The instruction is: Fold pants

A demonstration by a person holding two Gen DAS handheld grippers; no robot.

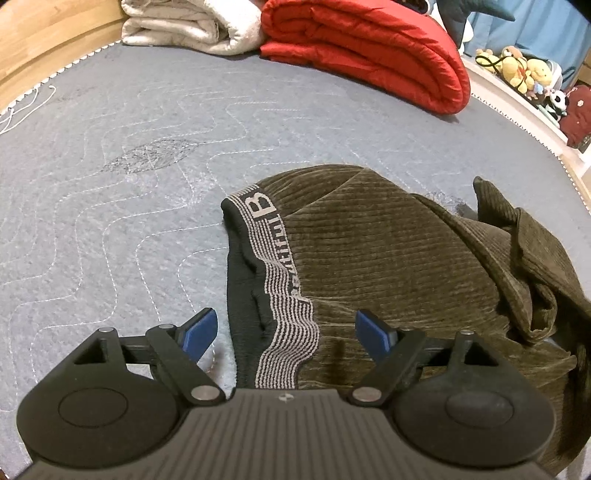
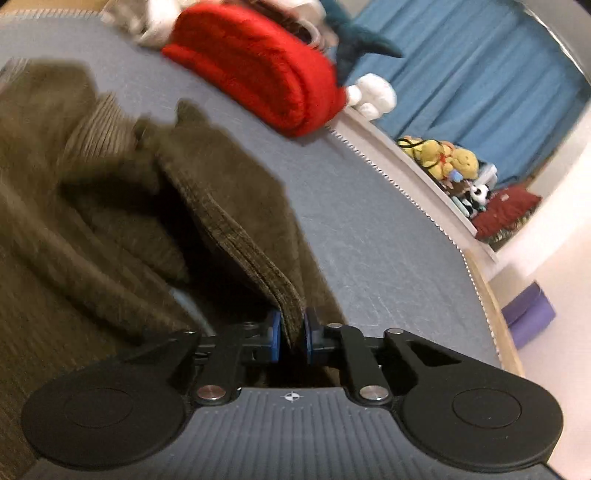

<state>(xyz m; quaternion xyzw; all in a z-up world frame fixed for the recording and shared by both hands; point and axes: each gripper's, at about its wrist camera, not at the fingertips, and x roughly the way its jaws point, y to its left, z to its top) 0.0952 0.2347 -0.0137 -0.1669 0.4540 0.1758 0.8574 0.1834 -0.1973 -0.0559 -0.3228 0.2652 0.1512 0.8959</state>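
Note:
Olive corduroy pants [image 1: 388,251] lie rumpled on the grey quilted mat [image 1: 129,184], with a black and grey striped waistband [image 1: 277,280] along their left side. My left gripper [image 1: 284,328] is open, its blue pads on either side of the waistband, just above it. My right gripper [image 2: 291,334] is shut on a folded edge of the pants [image 2: 251,251] and holds it lifted off the mat [image 2: 369,221]. The rest of the pants [image 2: 74,221] bunches to the left in the blurred right wrist view.
A folded red quilt [image 1: 369,48] and a white blanket [image 1: 192,26] lie at the mat's far edge. Plush toys [image 1: 524,70] sit along the right side. A blue curtain [image 2: 480,81] hangs behind. A purple box [image 2: 528,314] is on the floor.

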